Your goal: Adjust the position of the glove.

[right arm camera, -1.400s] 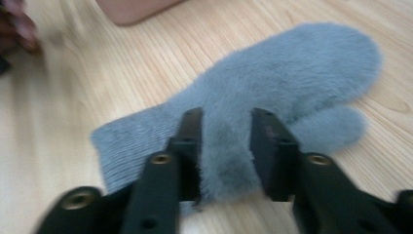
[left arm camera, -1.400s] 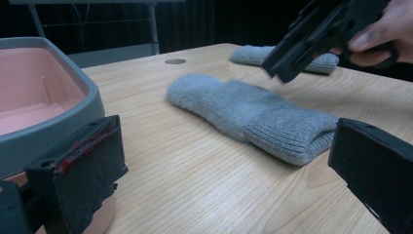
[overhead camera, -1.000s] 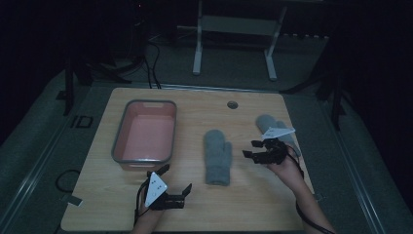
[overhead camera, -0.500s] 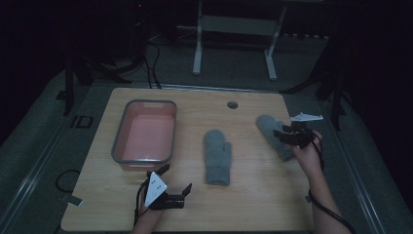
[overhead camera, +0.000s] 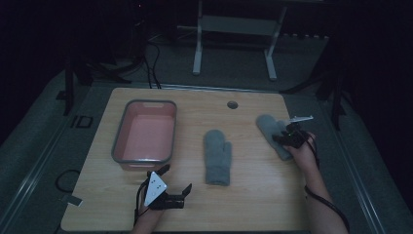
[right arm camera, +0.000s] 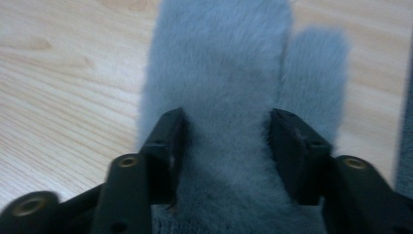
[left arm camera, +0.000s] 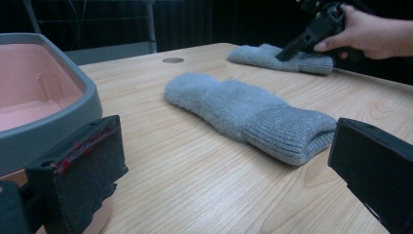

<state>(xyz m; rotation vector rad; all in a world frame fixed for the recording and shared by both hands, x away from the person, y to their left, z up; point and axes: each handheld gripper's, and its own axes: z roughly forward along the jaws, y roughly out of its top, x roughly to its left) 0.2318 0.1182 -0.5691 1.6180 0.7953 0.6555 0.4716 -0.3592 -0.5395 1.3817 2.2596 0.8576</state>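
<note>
Two grey fleece mittens lie on the wooden table. One mitten (overhead camera: 217,156) (left arm camera: 243,109) lies in the middle, cuff toward me. The other mitten (overhead camera: 269,126) (left arm camera: 265,54) (right arm camera: 219,73) lies at the right. My right gripper (overhead camera: 281,139) (right arm camera: 224,126) (left arm camera: 292,48) has its tips sunk into that mitten near the cuff. Its jaws have just been closing and stand half apart, with a band of fleece between them that is not visibly pinched. My left gripper (overhead camera: 176,178) (left arm camera: 226,170) rests open near the front edge, pointed at the middle mitten's cuff, nothing between its jaws.
A pink tray with a grey rim (overhead camera: 117,146) (left arm camera: 73,83) stands empty at the left, just beyond my left gripper. A round cable hole (overhead camera: 232,105) (left arm camera: 173,60) sits near the table's far edge. A metal stand (overhead camera: 234,24) is on the floor behind.
My right hand has moved out to the right and come down onto the right mitten's cuff end, its jaws narrower than before. The left gripper and the middle mitten have stayed put.
</note>
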